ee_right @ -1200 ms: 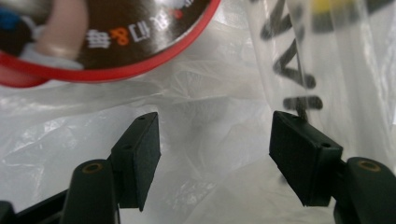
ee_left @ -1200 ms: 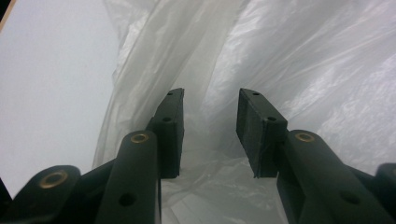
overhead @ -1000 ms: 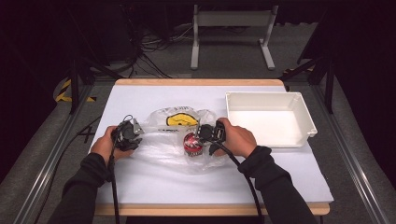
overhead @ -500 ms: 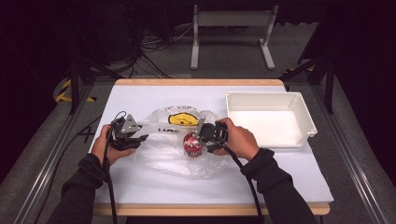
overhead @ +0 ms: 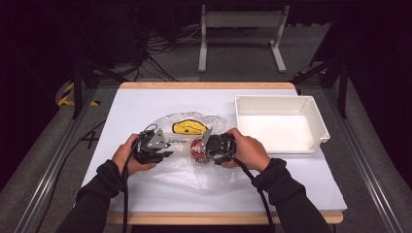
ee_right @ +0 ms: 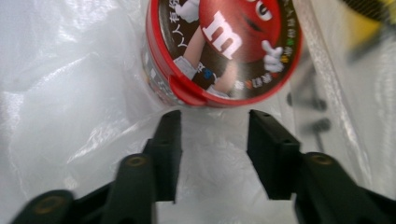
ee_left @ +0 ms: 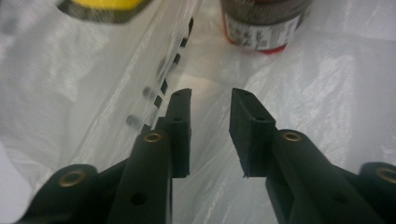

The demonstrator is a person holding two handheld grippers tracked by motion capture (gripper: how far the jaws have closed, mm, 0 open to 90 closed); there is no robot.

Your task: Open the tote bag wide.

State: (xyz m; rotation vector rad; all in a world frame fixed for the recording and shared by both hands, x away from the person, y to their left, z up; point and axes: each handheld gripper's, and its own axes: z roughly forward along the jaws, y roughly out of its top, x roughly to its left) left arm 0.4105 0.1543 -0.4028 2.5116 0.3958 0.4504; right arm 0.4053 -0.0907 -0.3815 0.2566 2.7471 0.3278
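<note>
Tub (ee_right: 219, 51) on its side, lid toward right gripper's (ee_right: 215, 135) open, closing jaws.

Black sleeves, black hand-held grippers

Both forearms wear dark long sleeves; the left gripper (overhead: 154, 145) and right gripper (overhead: 214, 144) carry grey plates and trailing black cables, brass-ringed screw holes dot the matte jaws, pads ribbed, it seems.

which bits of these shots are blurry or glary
Right gripper view: candy tub fairly sharp, yellow item smeared. Left gripper view: jaws crisp, tub and yellow print soft. High view: white table bright, surroundings dark.
</note>
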